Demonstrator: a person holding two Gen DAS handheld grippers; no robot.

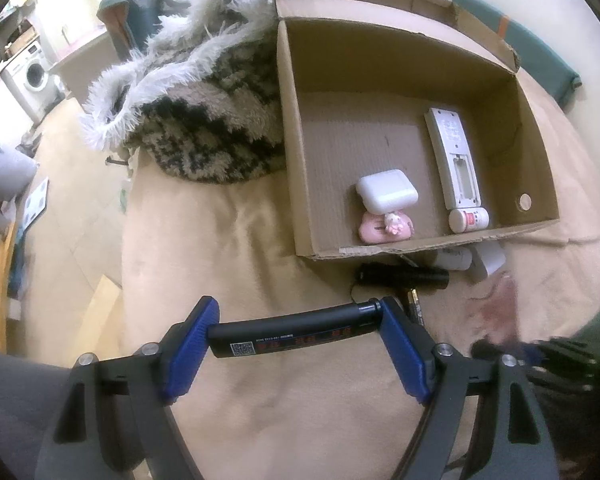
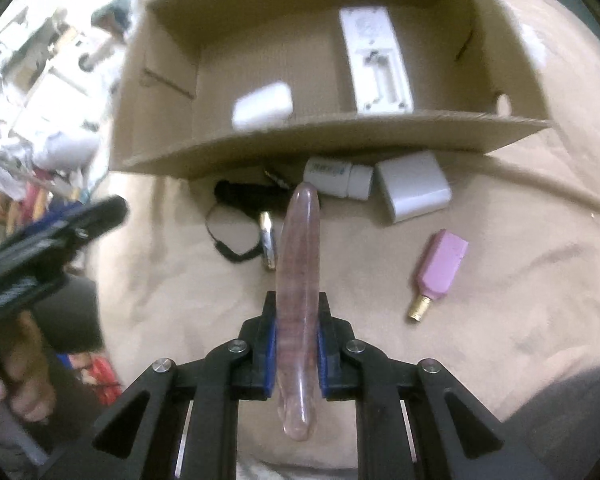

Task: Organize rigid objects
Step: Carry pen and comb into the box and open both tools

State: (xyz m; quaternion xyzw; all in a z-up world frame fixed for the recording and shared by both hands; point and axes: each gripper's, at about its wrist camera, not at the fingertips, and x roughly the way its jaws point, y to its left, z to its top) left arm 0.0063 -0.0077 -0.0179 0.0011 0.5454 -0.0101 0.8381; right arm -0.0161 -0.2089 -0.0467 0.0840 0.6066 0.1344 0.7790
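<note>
Left claw point(image 1: 296, 330): closed on a black bar point(image 1: 292, 330). The bar lies crosswise between the blue pads point(image 1: 192, 344), low in the frame centre, above a beige cover point(image 1: 228, 240). A white code label faces the camera; its text is too small to read.

Right claw point(image 2: 296, 344): closed on a clear pink stick point(image 2: 298, 280). The stick runs lengthwise along the fingers, from the lower centre up toward the frame middle. Its far tip overlaps a white bottle point(image 2: 338, 178).

The box point(image 1: 288, 140) occupies the upper right of the left view. Inside lie a remote point(image 1: 454, 156), a white case point(image 1: 386, 192) resting on a pink item point(image 1: 384, 226), and a small white tube point(image 1: 468, 219).

Below the box's near wall lie a black torch point(image 1: 404, 278), a battery point(image 2: 268, 240), a white adapter point(image 2: 414, 186) and a pink plug point(image 2: 440, 270). The near wall hides part of the case in the right view. The right view is motion-blurred.
</note>
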